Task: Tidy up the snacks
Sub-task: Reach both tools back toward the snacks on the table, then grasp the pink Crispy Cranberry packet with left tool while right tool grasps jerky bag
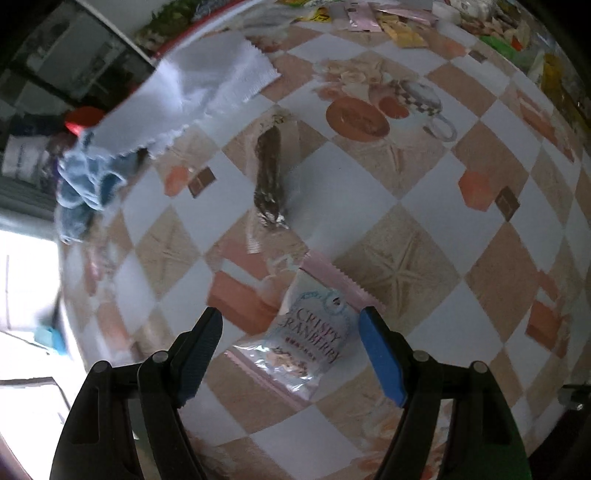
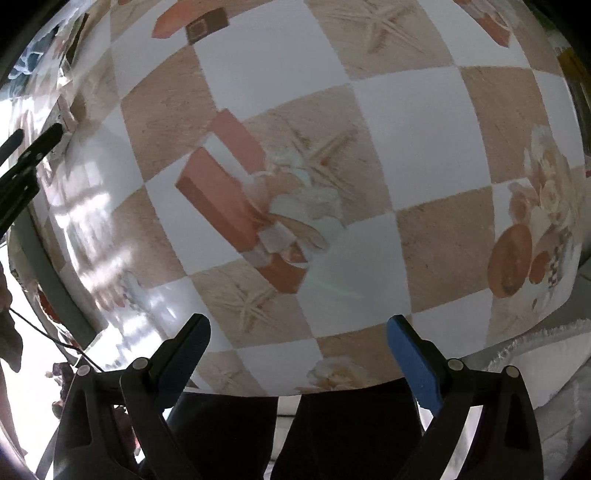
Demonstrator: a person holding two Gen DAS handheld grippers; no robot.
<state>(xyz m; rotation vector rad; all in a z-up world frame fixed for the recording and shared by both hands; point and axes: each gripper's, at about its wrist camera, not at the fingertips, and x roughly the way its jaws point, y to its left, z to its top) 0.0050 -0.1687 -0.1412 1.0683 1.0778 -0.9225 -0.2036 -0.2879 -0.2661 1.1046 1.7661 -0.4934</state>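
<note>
Cranberry packet (image 1: pixel 309 336): flat on table (image 1: pixel 424 206), between spread fingers of left gripper (image 1: pixel 291 323), untouched. Likely light, crinkly, slippery; pinch across puffed middle, not thin serrated edge. Left view alone shows dark snack bar (image 1: pixel 269 177) and snack pile (image 1: pixel 402 22) at far edge. Right gripper (image 2: pixel 299 326): wide, empty, over bare tablecloth.

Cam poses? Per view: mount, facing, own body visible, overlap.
Left wrist: on the left hand-held gripper, looking down along its open fingers at the cranberry packet and brown snack on the table.
Right wrist: on the right hand-held gripper, open over bare table near its edge; dark legs show below.
Shared: the checkered table; the left gripper shows at the right view's left edge.
</note>
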